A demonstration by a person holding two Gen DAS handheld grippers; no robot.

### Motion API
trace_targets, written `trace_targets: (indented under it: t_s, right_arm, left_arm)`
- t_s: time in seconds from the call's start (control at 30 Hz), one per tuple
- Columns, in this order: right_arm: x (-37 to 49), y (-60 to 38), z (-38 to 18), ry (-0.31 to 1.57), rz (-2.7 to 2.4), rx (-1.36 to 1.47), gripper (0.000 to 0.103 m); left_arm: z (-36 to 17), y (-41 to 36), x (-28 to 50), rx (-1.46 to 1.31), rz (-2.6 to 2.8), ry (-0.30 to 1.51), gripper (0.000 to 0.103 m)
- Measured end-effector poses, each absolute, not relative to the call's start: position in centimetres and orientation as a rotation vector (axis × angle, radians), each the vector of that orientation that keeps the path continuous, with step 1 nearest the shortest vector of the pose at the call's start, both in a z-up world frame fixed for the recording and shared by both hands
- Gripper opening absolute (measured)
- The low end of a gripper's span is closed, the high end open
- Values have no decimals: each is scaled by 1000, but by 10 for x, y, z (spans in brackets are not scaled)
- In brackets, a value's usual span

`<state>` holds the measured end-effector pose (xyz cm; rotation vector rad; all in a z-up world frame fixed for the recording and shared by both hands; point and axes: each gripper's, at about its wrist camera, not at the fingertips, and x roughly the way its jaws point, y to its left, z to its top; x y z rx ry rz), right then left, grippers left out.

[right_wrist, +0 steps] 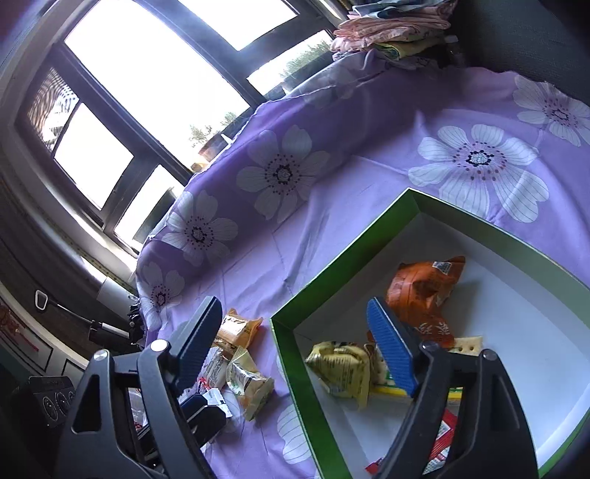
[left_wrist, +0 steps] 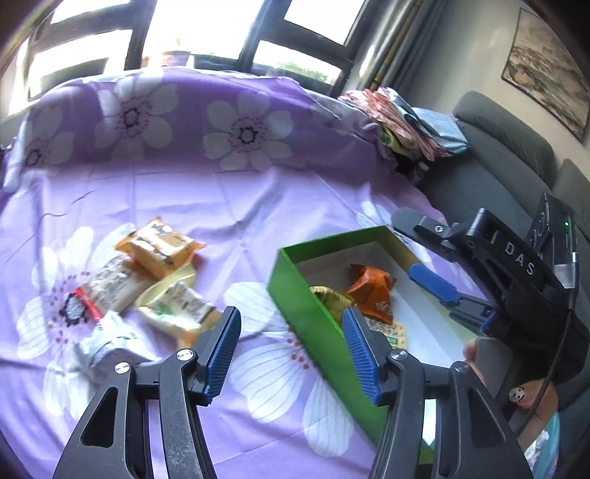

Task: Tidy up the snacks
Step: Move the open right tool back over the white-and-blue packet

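Note:
A green box (left_wrist: pixel 306 313) with a white inside stands on the purple flowered cloth (left_wrist: pixel 221 191). It holds an orange packet (left_wrist: pixel 372 291), a yellow packet (left_wrist: pixel 330 298) and others. Several loose snack packets (left_wrist: pixel 158 250) lie in a pile left of the box. My left gripper (left_wrist: pixel 291 353) is open and empty, straddling the box's near left wall. My right gripper (right_wrist: pixel 295 350) is open and empty, straddling the box's left corner (right_wrist: pixel 284 331), above the yellow packet (right_wrist: pixel 339 368); the orange packet (right_wrist: pixel 424 294) lies beyond it. The right gripper (left_wrist: pixel 435 283) also shows over the box in the left wrist view.
A stack of folded cloths (left_wrist: pixel 405 121) sits at the cloth's far right corner. A grey sofa (left_wrist: pixel 497 177) runs along the right. Windows (left_wrist: pixel 202 33) are behind. The loose packets (right_wrist: pixel 239 368) lie beside the box in the right wrist view.

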<state>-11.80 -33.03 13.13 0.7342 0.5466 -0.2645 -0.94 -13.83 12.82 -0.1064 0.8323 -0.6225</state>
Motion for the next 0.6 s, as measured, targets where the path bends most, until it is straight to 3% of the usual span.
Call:
trace_targets:
  t_s: [0.2, 0.3, 0.6]
  right_arm:
    - [-102, -294, 135, 555, -201, 640, 92]
    - [-94, -280, 132, 571, -168, 618, 92]
    - [-70, -240, 114, 661, -144, 510, 93]
  left_arm:
    - [121, -72, -10, -197, -434, 825, 66]
    - [106, -41, -9, -248, -366, 837, 75]
    - [75, 2, 3, -300, -206, 899, 75]
